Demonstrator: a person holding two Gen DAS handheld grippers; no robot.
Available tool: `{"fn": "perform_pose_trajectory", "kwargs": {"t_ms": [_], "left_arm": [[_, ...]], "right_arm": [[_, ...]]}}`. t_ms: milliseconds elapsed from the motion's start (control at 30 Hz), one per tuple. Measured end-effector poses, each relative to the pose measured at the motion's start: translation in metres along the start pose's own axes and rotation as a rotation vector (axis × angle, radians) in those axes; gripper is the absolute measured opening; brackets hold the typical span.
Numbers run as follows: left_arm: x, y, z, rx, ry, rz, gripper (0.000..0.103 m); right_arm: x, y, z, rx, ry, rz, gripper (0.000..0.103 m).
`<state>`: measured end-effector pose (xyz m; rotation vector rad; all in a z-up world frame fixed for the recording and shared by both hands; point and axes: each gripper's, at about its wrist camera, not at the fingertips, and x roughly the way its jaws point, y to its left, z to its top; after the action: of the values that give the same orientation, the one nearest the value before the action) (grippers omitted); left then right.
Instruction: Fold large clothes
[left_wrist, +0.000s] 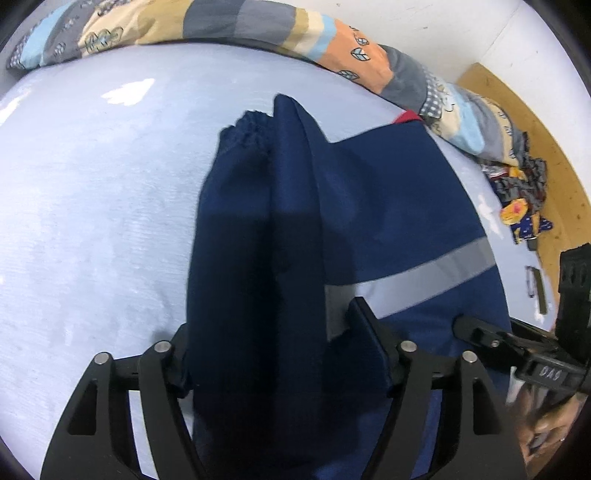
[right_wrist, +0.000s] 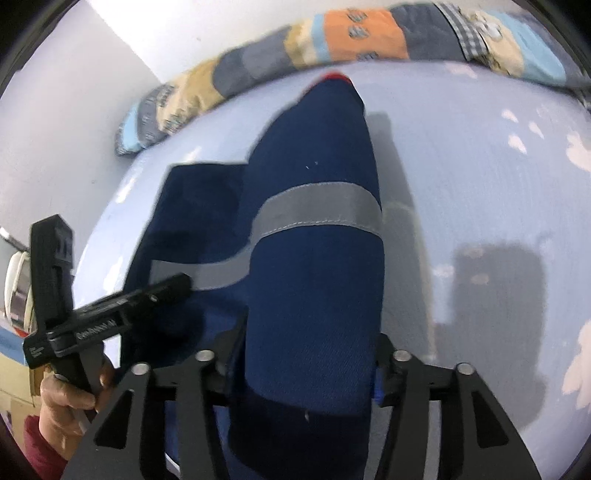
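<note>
A navy work jacket (left_wrist: 388, 192) with a grey reflective band (left_wrist: 443, 269) lies on a pale blue bed sheet (left_wrist: 92, 221). A thick fold of it, with a gathered cuff (left_wrist: 243, 125) at the far end, fills my left gripper (left_wrist: 273, 332) from finger to finger. In the right wrist view another thick roll of the jacket (right_wrist: 314, 280), crossed by the grey band (right_wrist: 321, 206), fills my right gripper (right_wrist: 310, 332) and touches both fingers. Each gripper also shows in the other's view: the right gripper (left_wrist: 517, 347) at the right edge, the left gripper (right_wrist: 110, 314) at the left, held by a hand (right_wrist: 66, 398).
A patchwork quilt (left_wrist: 258, 26) is bunched along the far edge of the bed, below a white wall. To the right of the bed is a wooden floor (left_wrist: 535, 147) with a heap of small items (left_wrist: 524, 195). Bare sheet (right_wrist: 480, 184) spreads on both sides of the jacket.
</note>
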<state>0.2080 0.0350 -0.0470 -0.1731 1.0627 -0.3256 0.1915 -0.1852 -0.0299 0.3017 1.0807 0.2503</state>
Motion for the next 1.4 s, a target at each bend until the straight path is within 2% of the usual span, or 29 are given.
{"fn": "perform_pose_trajectory", "kwargs": {"t_ms": [67, 133, 300, 367, 500, 533, 600, 633, 667, 733, 800, 900, 1000, 1067, 1100, 1200, 1267, 1333, 1400], "left_arm": [[-0.001, -0.002, -0.002, 0.043, -0.035, 0.059, 0.079], [-0.001, -0.004, -0.004, 0.079, -0.067, 0.089, 0.084], [0.002, -0.001, -0.013, 0.147, -0.134, 0.185, 0.096], [-0.003, 0.006, -0.015, 0.129, -0.153, 0.210, 0.098], [-0.028, 0.021, -0.022, 0.029, -0.183, 0.240, 0.098], [-0.033, 0.024, -0.024, 0.015, -0.191, 0.266, 0.098], [-0.052, 0.031, -0.035, -0.018, -0.221, 0.363, 0.097], [-0.063, 0.034, -0.042, -0.040, -0.240, 0.403, 0.097], [-0.073, 0.035, -0.050, -0.058, -0.256, 0.400, 0.097], [-0.094, 0.032, -0.070, -0.081, -0.288, 0.362, 0.097], [-0.109, 0.018, -0.092, -0.053, -0.319, 0.337, 0.097], [-0.123, -0.016, -0.128, 0.060, -0.369, 0.297, 0.097], [-0.115, -0.056, -0.152, 0.252, -0.407, 0.288, 0.097], [-0.098, -0.072, -0.153, 0.350, -0.383, 0.293, 0.097], [-0.086, -0.074, -0.153, 0.375, -0.369, 0.329, 0.097], [-0.058, -0.056, -0.142, 0.313, -0.280, 0.353, 0.098], [-0.046, -0.037, -0.131, 0.218, -0.214, 0.310, 0.100], [-0.042, -0.023, -0.125, 0.160, -0.186, 0.266, 0.103], [-0.039, -0.022, -0.120, 0.163, -0.186, 0.258, 0.103]], "right_arm": [[0.004, -0.011, 0.001, 0.056, 0.028, 0.015, 0.064], [0.004, -0.016, 0.001, 0.084, 0.040, 0.022, 0.065], [-0.005, -0.014, -0.002, 0.040, 0.024, -0.032, 0.073], [-0.011, -0.017, -0.005, 0.038, 0.013, -0.047, 0.075], [-0.029, -0.026, -0.017, 0.076, -0.028, -0.041, 0.074], [-0.035, -0.026, -0.020, 0.074, -0.041, -0.050, 0.072], [-0.052, -0.022, -0.030, 0.044, -0.091, -0.089, 0.057], [-0.063, -0.016, -0.036, 0.011, -0.127, -0.127, 0.042], [-0.070, -0.012, -0.042, -0.020, -0.150, -0.156, 0.029], [-0.082, -0.003, -0.054, -0.079, -0.189, -0.175, 0.026], [-0.094, 0.005, -0.071, -0.100, -0.219, -0.125, 0.026], [-0.103, 0.015, -0.091, -0.117, -0.246, -0.082, 0.026], [-0.100, 0.024, -0.108, -0.138, -0.230, -0.064, 0.026], [-0.091, 0.031, -0.114, -0.168, -0.217, -0.081, 0.026], [-0.087, 0.033, -0.115, -0.177, -0.208, -0.088, 0.026], [-0.065, 0.036, -0.115, -0.206, -0.172, -0.152, 0.025], [-0.051, 0.034, -0.114, -0.211, -0.130, -0.179, 0.025], [-0.042, 0.032, -0.116, -0.218, -0.108, -0.184, 0.025], [-0.035, 0.028, -0.114, -0.205, -0.100, -0.177, 0.025]]}}
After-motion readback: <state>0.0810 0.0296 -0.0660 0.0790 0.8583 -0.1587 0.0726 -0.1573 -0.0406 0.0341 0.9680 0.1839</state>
